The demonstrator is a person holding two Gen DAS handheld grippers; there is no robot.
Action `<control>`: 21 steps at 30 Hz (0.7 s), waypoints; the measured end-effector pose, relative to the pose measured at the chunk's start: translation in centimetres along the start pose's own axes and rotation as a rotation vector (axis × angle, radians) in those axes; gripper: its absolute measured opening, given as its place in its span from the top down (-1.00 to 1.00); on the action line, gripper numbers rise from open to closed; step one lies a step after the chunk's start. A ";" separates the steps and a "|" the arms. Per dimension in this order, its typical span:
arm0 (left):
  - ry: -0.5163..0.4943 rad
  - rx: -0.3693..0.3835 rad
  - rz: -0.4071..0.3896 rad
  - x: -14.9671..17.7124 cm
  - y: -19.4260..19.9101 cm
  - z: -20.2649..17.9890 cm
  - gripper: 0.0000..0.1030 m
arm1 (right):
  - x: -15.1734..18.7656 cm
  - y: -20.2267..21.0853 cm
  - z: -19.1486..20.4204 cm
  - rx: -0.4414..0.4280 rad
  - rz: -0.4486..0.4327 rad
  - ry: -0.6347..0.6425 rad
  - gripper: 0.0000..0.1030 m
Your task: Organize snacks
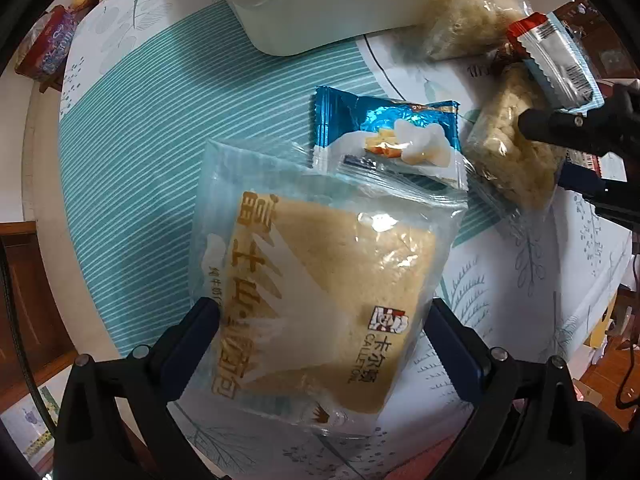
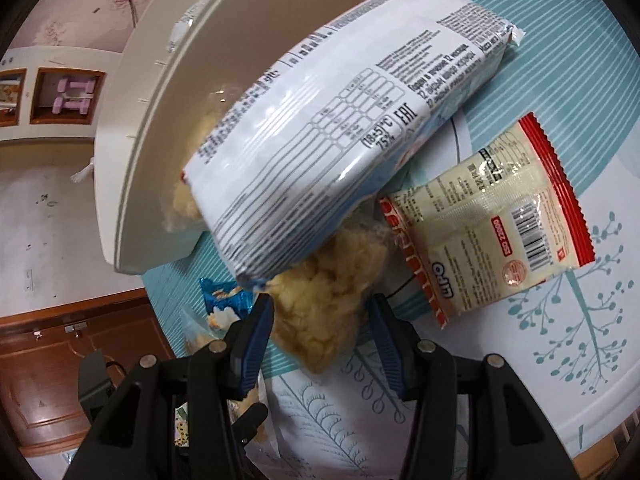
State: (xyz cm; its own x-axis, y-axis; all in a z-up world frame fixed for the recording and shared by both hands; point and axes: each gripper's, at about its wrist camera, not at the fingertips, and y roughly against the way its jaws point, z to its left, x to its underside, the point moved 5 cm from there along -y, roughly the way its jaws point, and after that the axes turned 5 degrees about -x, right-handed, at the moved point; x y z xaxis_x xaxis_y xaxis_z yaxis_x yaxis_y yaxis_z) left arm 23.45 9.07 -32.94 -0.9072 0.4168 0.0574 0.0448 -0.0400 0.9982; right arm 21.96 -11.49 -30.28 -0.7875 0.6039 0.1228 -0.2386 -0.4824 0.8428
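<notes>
A bread slice in a clear wrapper (image 1: 320, 292) lies on the tablecloth between the fingers of my left gripper (image 1: 324, 320), which is open wide and points straight down. A blue foil snack pack (image 1: 384, 140) rests on the wrapper's far edge. My right gripper (image 2: 322, 312) is open around a clear bag of pale puffed snack (image 2: 320, 340) that lies on the table. A long white printed pack (image 2: 320, 140) leans across that bag onto the white bin (image 2: 160, 120). In the left wrist view the same bag (image 1: 516, 160) sits under a right gripper finger (image 1: 536, 124).
A cream and red sachet (image 2: 488, 224) lies to the right of the puffed bag. A second clear snack bag (image 1: 464, 20) rests against the bin (image 1: 320, 4). A red box (image 1: 48, 48) sits at the table's far left edge. Teal striped cloth (image 1: 160, 160) stretches left of the bread.
</notes>
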 end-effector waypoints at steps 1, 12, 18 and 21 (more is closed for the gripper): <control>0.000 -0.004 0.002 -0.3 -0.1 0.0 -0.96 | -0.2 -0.3 0.1 0.008 0.003 -0.009 0.00; 0.015 -0.025 0.015 -1.1 -2.2 0.5 -0.96 | -1.5 -2.2 2.1 0.136 0.038 -0.083 -0.50; 0.014 -0.037 0.009 -1.5 -2.9 0.0 -0.92 | -2.7 -3.3 3.2 0.242 0.048 -0.145 -0.51; 0.015 -0.048 0.010 -1.4 -2.7 -0.7 -0.90 | -3.1 -3.8 3.8 0.281 0.042 -0.164 -0.51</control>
State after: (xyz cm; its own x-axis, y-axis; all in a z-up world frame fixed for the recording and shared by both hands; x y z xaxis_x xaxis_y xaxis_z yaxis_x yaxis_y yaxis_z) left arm 24.26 7.93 -35.68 -0.9132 0.4021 0.0665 0.0338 -0.0879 0.9956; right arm 27.47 -9.07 -31.90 -0.6862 0.6923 0.2235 -0.0242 -0.3288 0.9441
